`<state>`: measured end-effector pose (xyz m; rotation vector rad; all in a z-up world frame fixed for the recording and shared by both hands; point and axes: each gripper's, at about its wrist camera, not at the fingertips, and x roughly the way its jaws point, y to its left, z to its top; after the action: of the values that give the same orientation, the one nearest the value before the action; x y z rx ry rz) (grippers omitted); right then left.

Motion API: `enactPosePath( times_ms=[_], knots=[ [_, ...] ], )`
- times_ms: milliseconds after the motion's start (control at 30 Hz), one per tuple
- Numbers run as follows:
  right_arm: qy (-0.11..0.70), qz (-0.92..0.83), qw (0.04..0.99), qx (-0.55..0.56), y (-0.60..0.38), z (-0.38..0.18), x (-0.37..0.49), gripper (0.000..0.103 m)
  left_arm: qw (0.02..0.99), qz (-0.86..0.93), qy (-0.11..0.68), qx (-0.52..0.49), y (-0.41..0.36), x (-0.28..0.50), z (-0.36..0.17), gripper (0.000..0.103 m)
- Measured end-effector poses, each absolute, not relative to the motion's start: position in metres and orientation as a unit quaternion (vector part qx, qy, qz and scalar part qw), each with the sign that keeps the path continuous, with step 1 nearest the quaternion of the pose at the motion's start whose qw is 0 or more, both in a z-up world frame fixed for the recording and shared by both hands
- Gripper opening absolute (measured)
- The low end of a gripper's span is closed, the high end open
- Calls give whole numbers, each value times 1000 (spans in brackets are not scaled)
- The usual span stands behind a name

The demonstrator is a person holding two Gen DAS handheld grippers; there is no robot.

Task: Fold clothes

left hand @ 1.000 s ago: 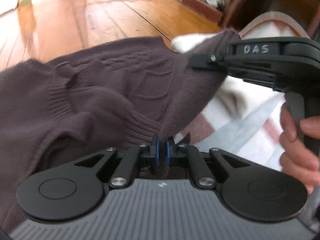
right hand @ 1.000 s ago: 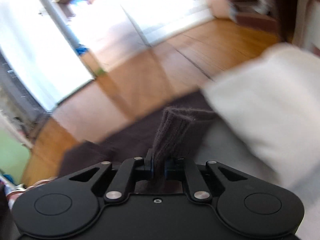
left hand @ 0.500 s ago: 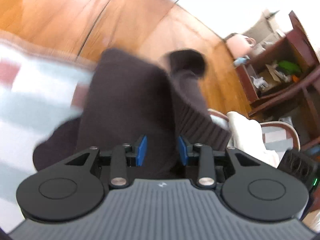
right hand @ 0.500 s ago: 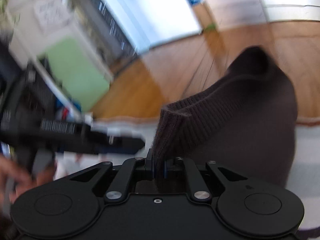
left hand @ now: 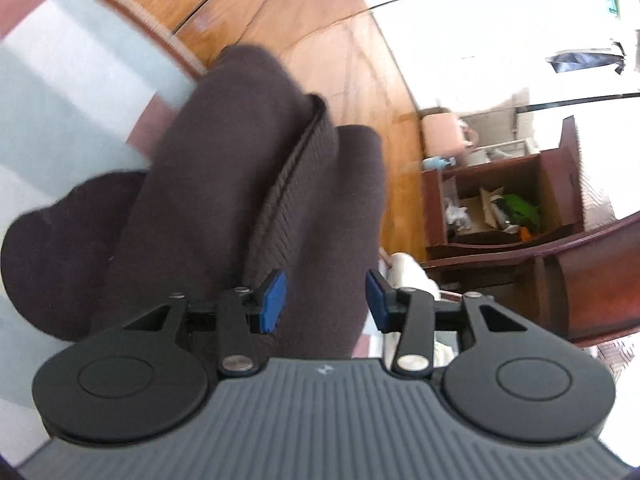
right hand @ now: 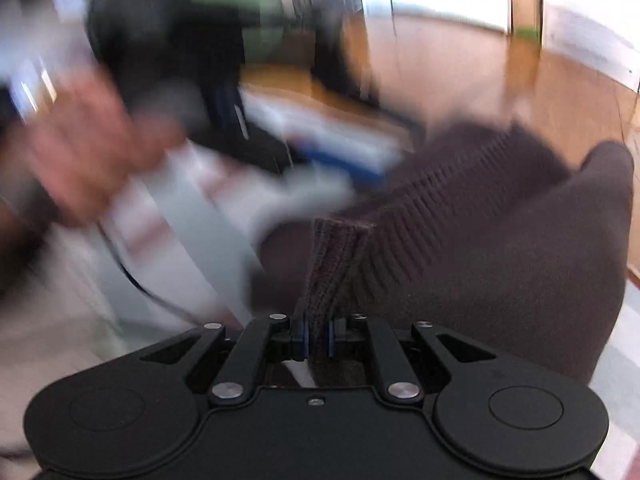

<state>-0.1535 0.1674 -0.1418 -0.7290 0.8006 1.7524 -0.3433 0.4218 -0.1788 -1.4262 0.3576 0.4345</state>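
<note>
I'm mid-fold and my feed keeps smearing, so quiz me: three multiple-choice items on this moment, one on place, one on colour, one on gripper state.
1. Where does the sweater lie?
A. on a striped blanket
B. in a basket
C. on a hanger

2. What colour is the sweater?
A. white
B. dark brown
C. green

3. What does the right gripper hold?
A. nothing
B. a sock
C. the sweater's ribbed edge

Key: 1 A, pale striped blanket shows beside and under it. 2 B, dark brown knit in both views. 3 C, ribbed edge is pinched between shut pads, while the left gripper is opening, its pads clear of the fabric.

Matt ribbed knit sweater (left hand: 248, 184), glossy wooden floor (left hand: 304, 12), polished dark wood shelf (left hand: 556, 184).
</note>
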Motion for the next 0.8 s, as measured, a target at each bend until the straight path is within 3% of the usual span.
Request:
enactPosePath(
  times_ms=[200, 433, 567, 800],
  knots=[
    [441, 694, 537, -188, 159, -159, -123, 11, 709, 218, 184, -645, 422, -331, -190, 42],
    [435, 698, 531, -202, 144, -148, -126, 11, 778, 321, 233, -488, 427, -291, -163, 66],
    [416, 710, 517, -237, 151, -143, -138, 11, 816, 306, 258, -416, 453, -255, -159, 68],
    [423, 696, 530, -239, 162, -151, -134, 11, 805, 216, 285, -473, 504, -201, -192, 65]
  ],
)
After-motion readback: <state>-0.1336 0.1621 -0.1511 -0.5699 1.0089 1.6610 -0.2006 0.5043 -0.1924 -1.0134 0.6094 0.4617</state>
